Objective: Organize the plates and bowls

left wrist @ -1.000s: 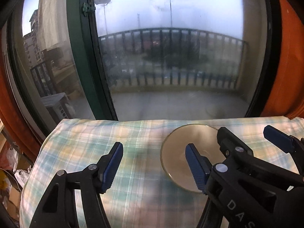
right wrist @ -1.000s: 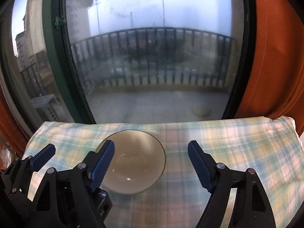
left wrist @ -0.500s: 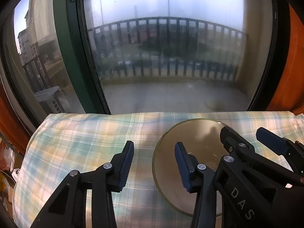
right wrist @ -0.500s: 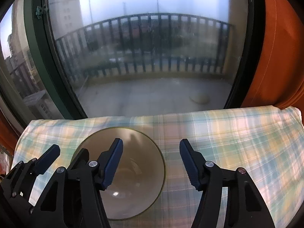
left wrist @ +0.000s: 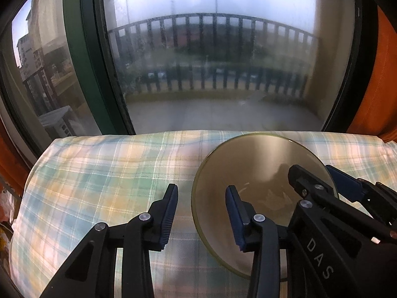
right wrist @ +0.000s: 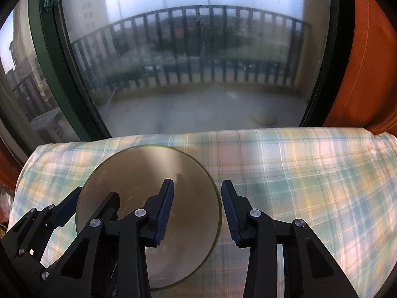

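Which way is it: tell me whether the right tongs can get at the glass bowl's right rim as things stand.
Probably yes. The right tongs are open and straddle the glass bowl at its right rim, one finger inside, one outside. The left tongs straddle the opposite rim, not in the way.

The plate [left wrist: 260, 173] looks like translucent olive-brown glass, smooth and glossy, with soft reflections on its face; in the right wrist view the same plate [right wrist: 148, 173] carries a pale sheen at 12 o'clock. Under it lies a tablecloth [left wrist: 99, 173] of woven plaid cloth, matt and slightly rumpled. The left gripper [left wrist: 201, 213] and the right gripper [right wrist: 197, 207] are matt black plastic with bright metal rivets, their jaws faced with ribbed blue pads [left wrist: 233, 218]. Behind, the window pane [left wrist: 211, 62] is smudged, dusty glass in a painted green frame [left wrist: 84, 57].
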Tool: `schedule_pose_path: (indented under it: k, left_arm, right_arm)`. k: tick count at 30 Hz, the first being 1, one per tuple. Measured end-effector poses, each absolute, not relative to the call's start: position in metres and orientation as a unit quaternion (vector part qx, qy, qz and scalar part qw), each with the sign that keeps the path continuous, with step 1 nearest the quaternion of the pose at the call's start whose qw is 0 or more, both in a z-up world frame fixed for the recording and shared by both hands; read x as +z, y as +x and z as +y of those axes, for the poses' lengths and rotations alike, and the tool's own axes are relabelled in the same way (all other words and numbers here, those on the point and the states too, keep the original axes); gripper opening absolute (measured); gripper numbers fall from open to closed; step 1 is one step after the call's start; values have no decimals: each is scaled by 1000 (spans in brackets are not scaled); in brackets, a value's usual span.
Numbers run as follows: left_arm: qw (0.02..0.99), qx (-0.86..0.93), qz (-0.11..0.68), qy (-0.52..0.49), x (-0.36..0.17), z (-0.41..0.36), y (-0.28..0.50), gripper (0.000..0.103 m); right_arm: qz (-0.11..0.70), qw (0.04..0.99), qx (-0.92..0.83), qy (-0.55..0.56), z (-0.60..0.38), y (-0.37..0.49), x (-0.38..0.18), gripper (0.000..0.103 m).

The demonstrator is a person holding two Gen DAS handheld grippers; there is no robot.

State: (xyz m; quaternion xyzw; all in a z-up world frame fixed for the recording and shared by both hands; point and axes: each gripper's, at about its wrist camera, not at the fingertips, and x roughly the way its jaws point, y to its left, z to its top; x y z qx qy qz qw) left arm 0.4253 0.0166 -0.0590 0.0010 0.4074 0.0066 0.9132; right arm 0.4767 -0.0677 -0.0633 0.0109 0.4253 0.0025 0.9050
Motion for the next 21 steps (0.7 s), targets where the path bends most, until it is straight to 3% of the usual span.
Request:
schedule_pose_path:
  k: [15,18,19,21]
  left_arm:
    - [914,-3,406,13,-61,8,416,41]
    - [914,-5,405,13,-62,8,416,36]
    - [915,-2,403,16,-62,8,416,32]
    - [916,-1,400,23,-62,7,418,25]
  right_arm:
    - [423,906,3,0,-69,466,-66,39]
    - [421,907,3,-3,-70,466,-69,39]
    - [421,907,2,-4,-70,467,-68,35]
    - [416,909,1,-10,-70,468,-69,16]
